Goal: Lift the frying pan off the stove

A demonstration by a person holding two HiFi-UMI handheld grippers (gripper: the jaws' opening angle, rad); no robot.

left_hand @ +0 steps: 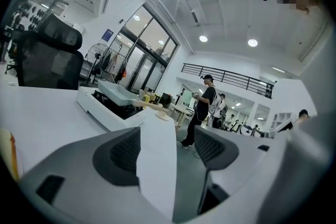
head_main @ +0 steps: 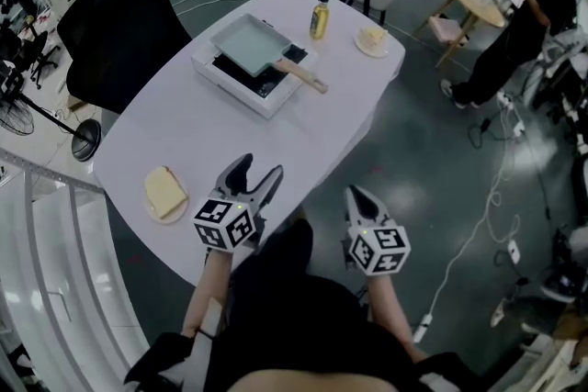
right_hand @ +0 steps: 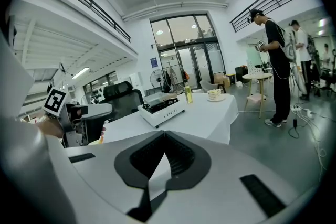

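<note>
Seen from the head view, a white oval counter stretches away from the person. On its far half stands a white tabletop stove with a black top. The frying pan, pale, rectangular and empty, rests on this stove. Its wooden handle sticks out past the stove's right side, angled back toward the person.

The left hand-held gripper hangs over the near edge of the counter with its jaws spread apart and nothing between them. In the left gripper view the frying pan lies well ahead and to the left of the open jaws, untouched.

The right hand-held gripper is off the counter's near right edge, above the grey floor. Its jaws are pressed together on nothing. In the right gripper view the frying pan sits far ahead on the stove, almost straight above the closed jaw tips. Both grippers are well apart from the pan.

A yellow oil bottle stands just beyond the stove, and a small plate of cake lies to its right. A plate of bread lies on the near left, just beside the left gripper. A black office chair stands left of the counter. A person in black stands near a round wooden table at the upper right.
</note>
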